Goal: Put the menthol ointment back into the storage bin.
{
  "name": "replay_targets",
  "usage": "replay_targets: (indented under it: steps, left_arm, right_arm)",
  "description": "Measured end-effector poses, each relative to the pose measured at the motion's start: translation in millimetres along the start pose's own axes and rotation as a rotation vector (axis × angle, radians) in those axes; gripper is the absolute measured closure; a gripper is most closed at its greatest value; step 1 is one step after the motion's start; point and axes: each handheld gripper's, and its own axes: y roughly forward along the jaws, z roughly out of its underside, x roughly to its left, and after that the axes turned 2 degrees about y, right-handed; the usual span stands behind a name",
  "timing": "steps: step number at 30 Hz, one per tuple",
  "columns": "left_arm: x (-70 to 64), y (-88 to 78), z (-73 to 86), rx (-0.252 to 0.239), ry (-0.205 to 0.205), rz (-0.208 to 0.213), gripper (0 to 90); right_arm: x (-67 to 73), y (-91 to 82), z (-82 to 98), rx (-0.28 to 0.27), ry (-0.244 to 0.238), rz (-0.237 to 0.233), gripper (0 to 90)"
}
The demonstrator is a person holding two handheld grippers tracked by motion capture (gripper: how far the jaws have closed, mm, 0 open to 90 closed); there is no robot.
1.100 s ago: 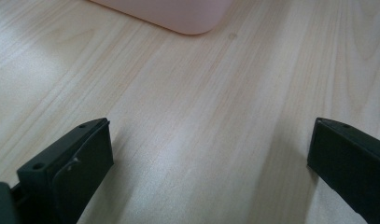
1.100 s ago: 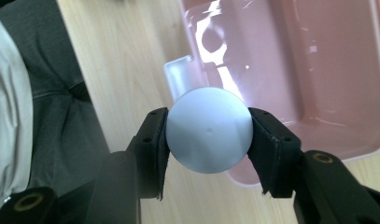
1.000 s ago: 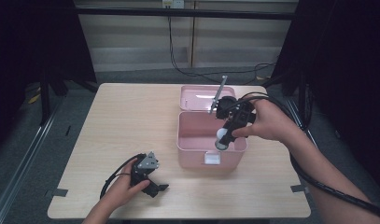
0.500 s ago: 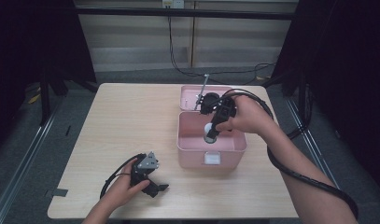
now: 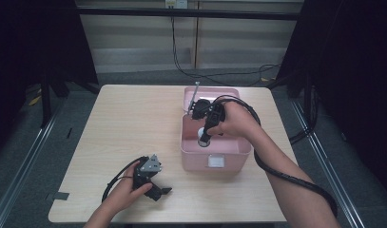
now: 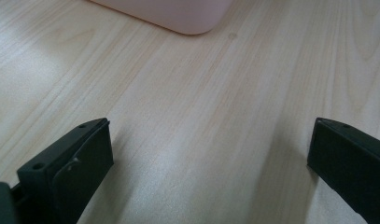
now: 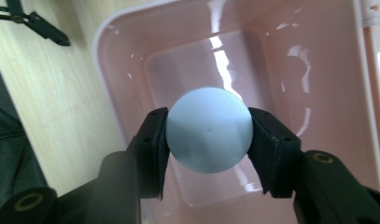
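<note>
Holding a pale blue ball (image 7: 209,130) clenched between its jaws, the right gripper (image 5: 204,137) hangs over the open pink box (image 5: 191,154) right of centre. At lower left, the left gripper (image 5: 163,192) rests released on the desk (image 5: 124,123).

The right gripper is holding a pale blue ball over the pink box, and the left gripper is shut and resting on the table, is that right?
Not quite. The left gripper is open, not shut: the left gripper view shows its jaws standing wide apart over bare table. The rest holds: the right gripper clamps the pale blue ball over the pink box.
</note>
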Motion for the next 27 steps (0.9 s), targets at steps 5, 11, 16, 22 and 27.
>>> replay_targets:
  steps: [5,11,16,22,27]
  left_arm:
    - [0.1,0.1,0.0,-0.001,0.001,0.001,0.0]
    - [0.1,0.0,0.0,0.0,0.001,0.0,0.0]
    - [0.2,-0.1,0.0,0.002,0.003,0.0,0.0]
    - [0.0,0.0,0.0,0.0,0.0,0.0,0.0]
    - [0.0,0.0,0.0,0.0,0.0,0.0,0.0]
  right_arm:
    - [-1.3,14.9,-4.7,-0.001,-0.012,-0.008,50.9]
    - [-1.5,25.4,-11.5,0.0,-0.024,-0.013,50.9]
    - [0.0,30.9,-16.0,-0.003,-0.027,-0.01,50.9]
    - [-0.1,36.6,-18.1,-0.009,-0.028,-0.004,50.9]
    - [-1.0,39.5,-19.7,-0.011,-0.03,0.0,50.9]
